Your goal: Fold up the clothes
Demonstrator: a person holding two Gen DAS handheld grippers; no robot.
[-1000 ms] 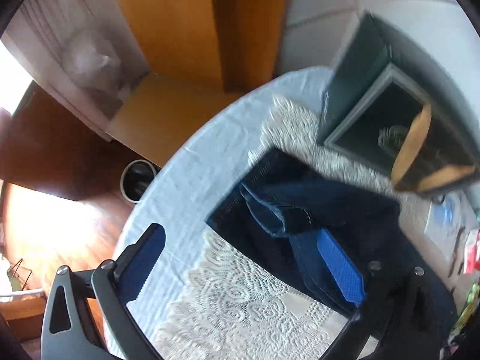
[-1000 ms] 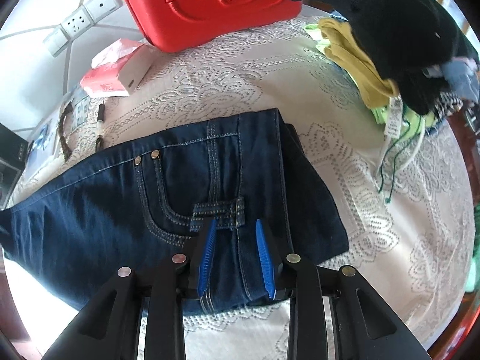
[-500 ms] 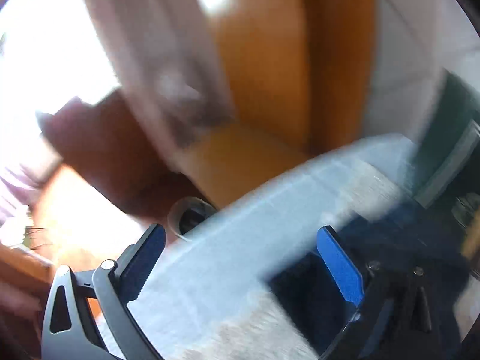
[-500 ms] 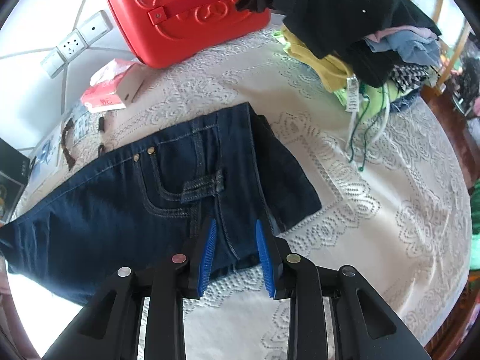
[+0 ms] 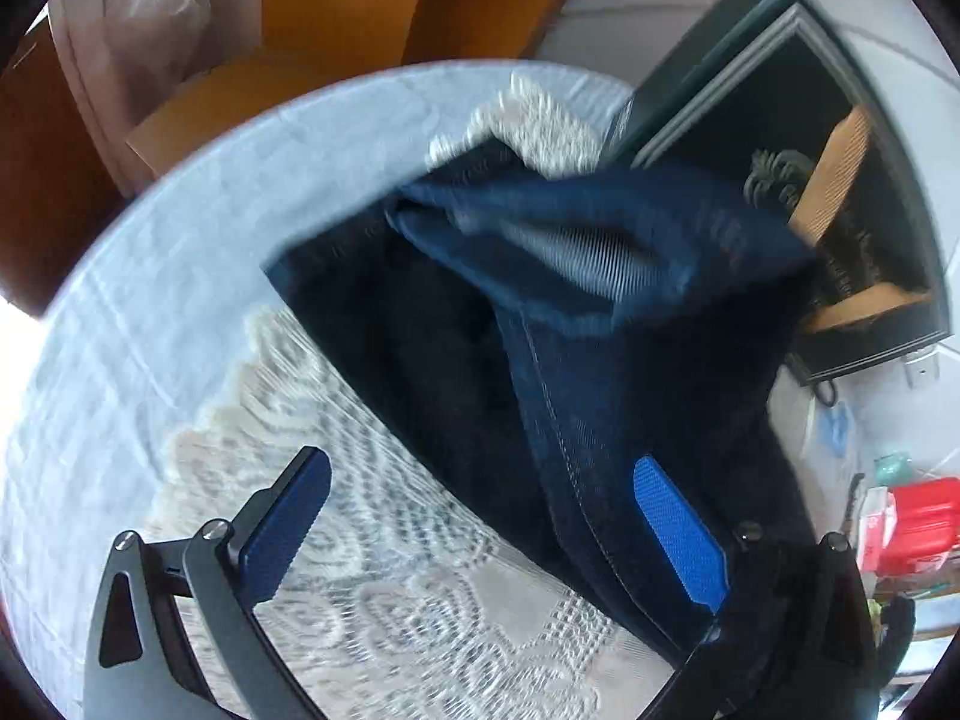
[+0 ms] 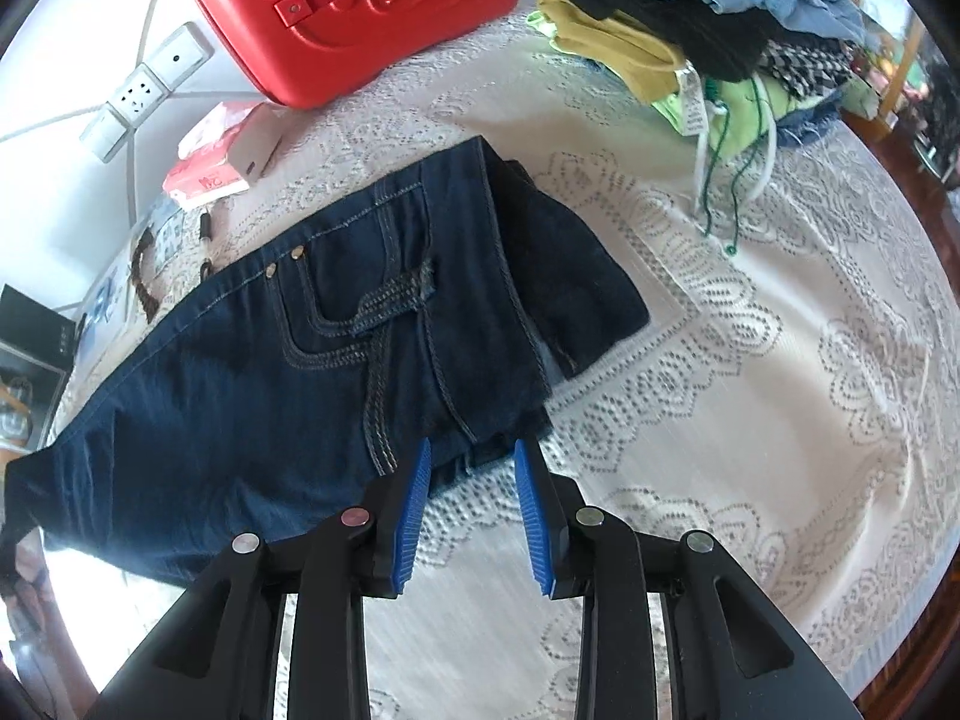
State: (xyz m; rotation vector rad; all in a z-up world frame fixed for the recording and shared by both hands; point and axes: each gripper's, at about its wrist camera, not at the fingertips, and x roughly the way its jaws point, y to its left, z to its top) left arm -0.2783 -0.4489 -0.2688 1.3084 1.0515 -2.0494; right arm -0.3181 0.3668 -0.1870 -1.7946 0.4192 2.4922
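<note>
Dark blue jeans [image 6: 240, 372] lie flat on the lace tablecloth [image 6: 750, 420], waist end toward my right gripper [image 6: 474, 510]. Its jaws stand a narrow gap apart, tips at the near edge of the waistband, and no denim is pinched between the pads. In the left wrist view the leg end of the jeans [image 5: 456, 372] lies rumpled, with one hem turned up and gaping. My left gripper [image 5: 480, 522] is wide open just above it, its right finger [image 5: 678, 534] over the denim and its left finger [image 5: 288, 516] over the lace.
A red case [image 6: 354, 12], a tissue pack [image 6: 222, 156] and a heap of unfolded clothes [image 6: 720, 30] line the far side. A dark open box [image 5: 780, 138] stands behind the leg end. The round table's edge [image 5: 150, 300] drops to a wooden floor.
My left gripper swung away, then came down closer over the leg end. The right gripper slid back from over the pocket area to the waistband's near edge, its gap unchanged.
</note>
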